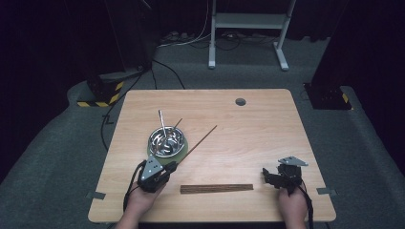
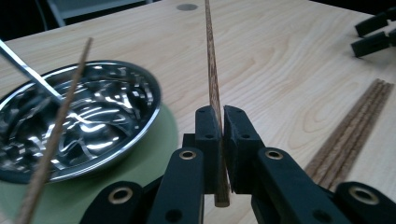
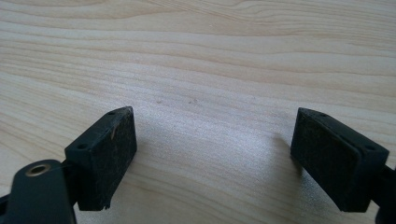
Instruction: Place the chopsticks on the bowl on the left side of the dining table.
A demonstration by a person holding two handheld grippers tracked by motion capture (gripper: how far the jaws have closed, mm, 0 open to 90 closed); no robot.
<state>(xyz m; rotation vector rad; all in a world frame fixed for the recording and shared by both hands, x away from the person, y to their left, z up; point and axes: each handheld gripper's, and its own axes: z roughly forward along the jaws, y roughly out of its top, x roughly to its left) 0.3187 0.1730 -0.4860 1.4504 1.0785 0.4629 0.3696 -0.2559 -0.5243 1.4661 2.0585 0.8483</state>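
Note:
My left gripper (image 1: 168,168) (image 2: 222,122) is shut on one long brown chopstick (image 1: 197,143) (image 2: 211,70), which slants up and away to the right of the bowl. The steel bowl (image 1: 166,141) (image 2: 88,116) sits on a green mat (image 2: 154,158) just ahead of that gripper. A second chopstick (image 2: 56,135) and a metal utensil (image 1: 162,125) (image 2: 28,72) lean in the bowl. Several more chopsticks (image 1: 216,189) (image 2: 352,130) lie side by side near the front edge. My right gripper (image 1: 270,177) (image 3: 212,156) is open over bare wood at the front right.
The wooden table (image 1: 258,138) has a grey cable hole (image 1: 240,101) near its far edge. Beyond the table a white frame (image 1: 248,24) stands on grey floor, with cables around it. Black stands with yellow striped tape (image 1: 102,93) flank the table.

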